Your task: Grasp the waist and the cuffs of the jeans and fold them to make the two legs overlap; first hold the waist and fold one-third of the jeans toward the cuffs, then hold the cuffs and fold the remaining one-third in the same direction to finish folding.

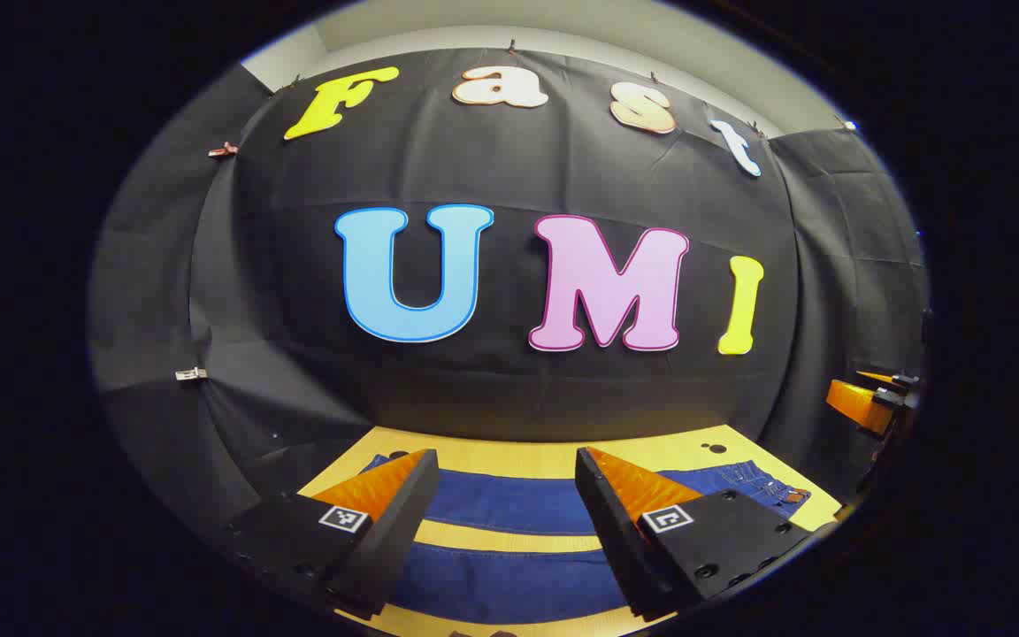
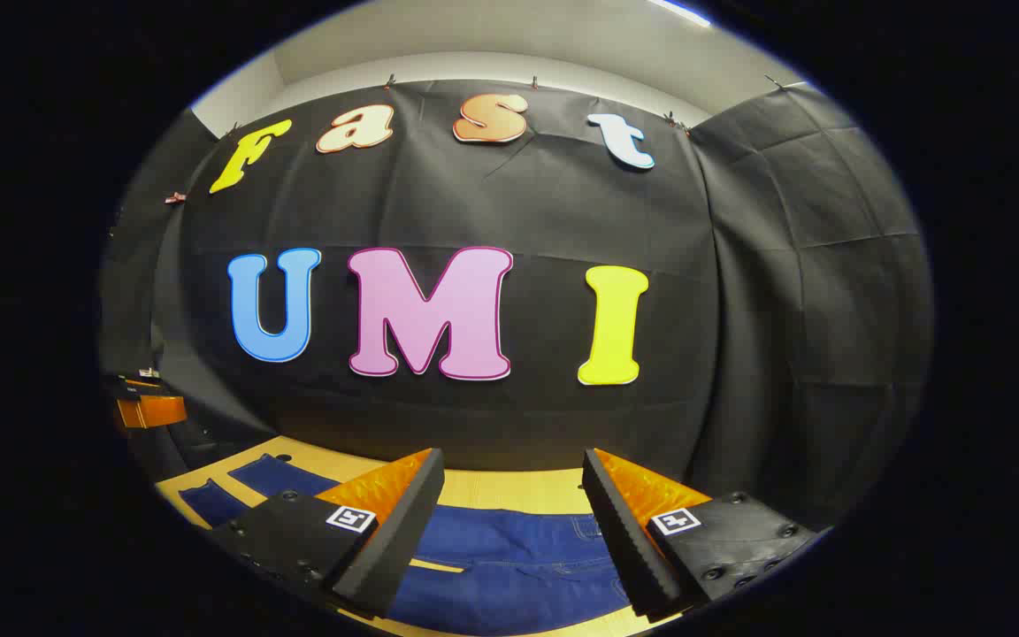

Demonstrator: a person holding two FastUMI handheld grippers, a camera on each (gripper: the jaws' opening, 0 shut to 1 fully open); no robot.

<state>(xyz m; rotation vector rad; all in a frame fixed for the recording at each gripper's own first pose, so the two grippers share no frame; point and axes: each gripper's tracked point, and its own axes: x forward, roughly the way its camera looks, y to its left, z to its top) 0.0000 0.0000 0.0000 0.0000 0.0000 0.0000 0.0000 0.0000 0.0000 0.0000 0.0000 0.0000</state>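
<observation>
In the left gripper view, the left claw (image 1: 505, 460) stands wide at the bottom of the frame, its two fingers well apart and nothing held between them. Below and beyond the fingers lie the jeans (image 1: 509, 504), spread flat on the yellow bench (image 1: 527, 458). Two blue legs run across the lower middle of the frame as separate bands, with a strip of bare bench showing between them. Toward the lower right the denim widens into the waist (image 1: 766, 485), where stitching and a small brown patch show. At the right edge of the same frame, midway down, part of the right claw (image 1: 872, 402) is seen against the black wall; whether it touches anything there cannot be told.

In the right gripper view, the right claw (image 2: 514, 460) is likewise spread wide at the bottom of the frame, gripping nothing. Between and under its fingers lies the upper part of the jeans (image 2: 509, 553), with seams and pocket stitching visible. The legs stretch away to the lower left, their cuffs (image 2: 235, 487) lying apart from each other on the bench (image 2: 509, 488). At the left edge of the frame, part of the left claw (image 2: 149, 407) shows above the bench.
</observation>
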